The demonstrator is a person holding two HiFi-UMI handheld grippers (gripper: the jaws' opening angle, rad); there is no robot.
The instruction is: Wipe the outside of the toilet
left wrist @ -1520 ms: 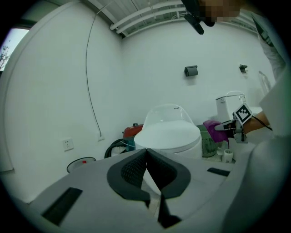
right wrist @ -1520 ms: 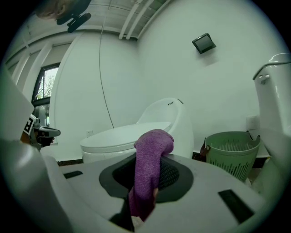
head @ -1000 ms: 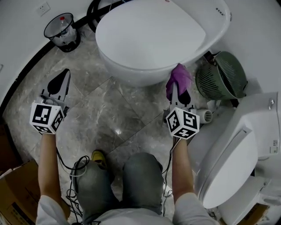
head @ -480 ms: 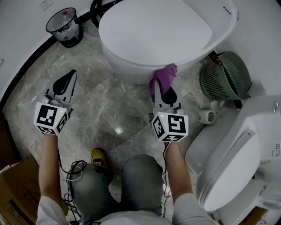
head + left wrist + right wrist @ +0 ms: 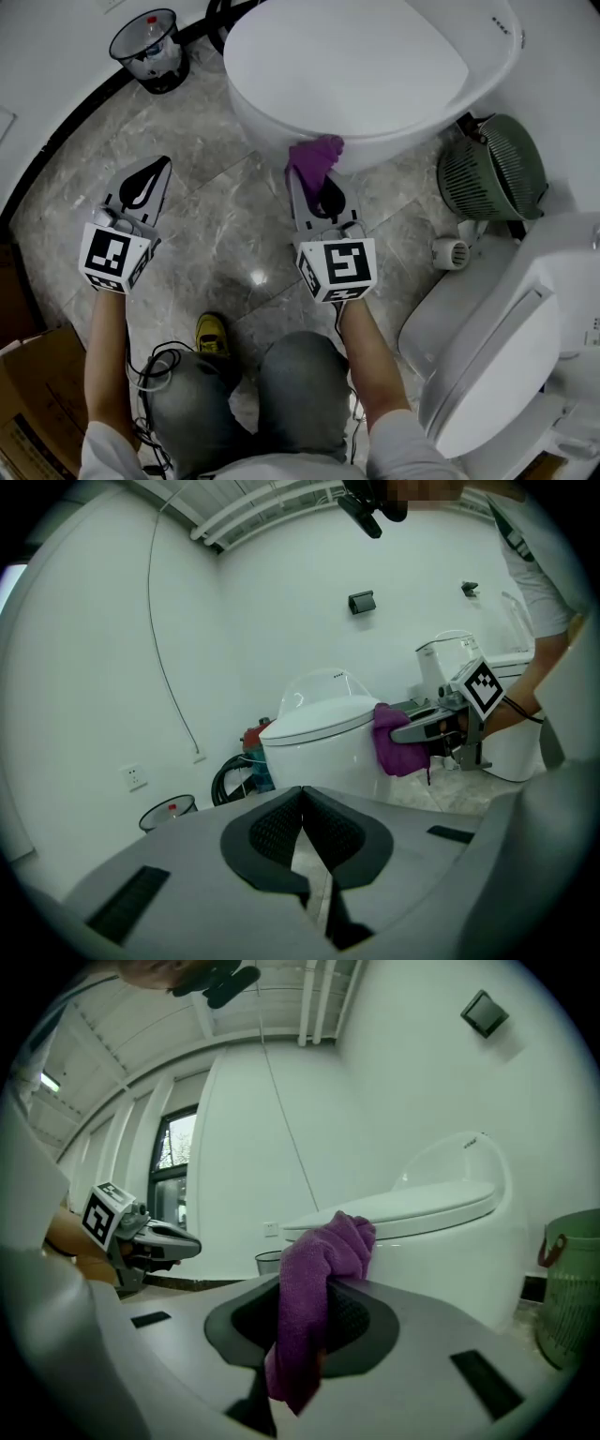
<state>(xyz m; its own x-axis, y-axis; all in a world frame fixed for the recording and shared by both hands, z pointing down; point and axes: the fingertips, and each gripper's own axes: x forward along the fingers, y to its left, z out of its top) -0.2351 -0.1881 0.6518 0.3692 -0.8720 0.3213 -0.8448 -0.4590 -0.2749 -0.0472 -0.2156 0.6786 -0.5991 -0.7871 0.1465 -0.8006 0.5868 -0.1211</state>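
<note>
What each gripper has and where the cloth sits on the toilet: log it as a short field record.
left gripper: jaws together, empty, held over the floor
right gripper: shut on purple cloth
cloth contact: against the outer wall of the toilet, below its closed lid
nearby: waste bin, green basket

I see a grey marbled tile floor point(image 5: 216, 225) meeting white walls point(image 5: 84, 667) along a black skirting point(image 5: 70, 122). A wall socket point(image 5: 136, 777) sits low near a black waste bin point(image 5: 150, 47), and a dark-framed window point(image 5: 173, 1162) lets in daylight.
</note>
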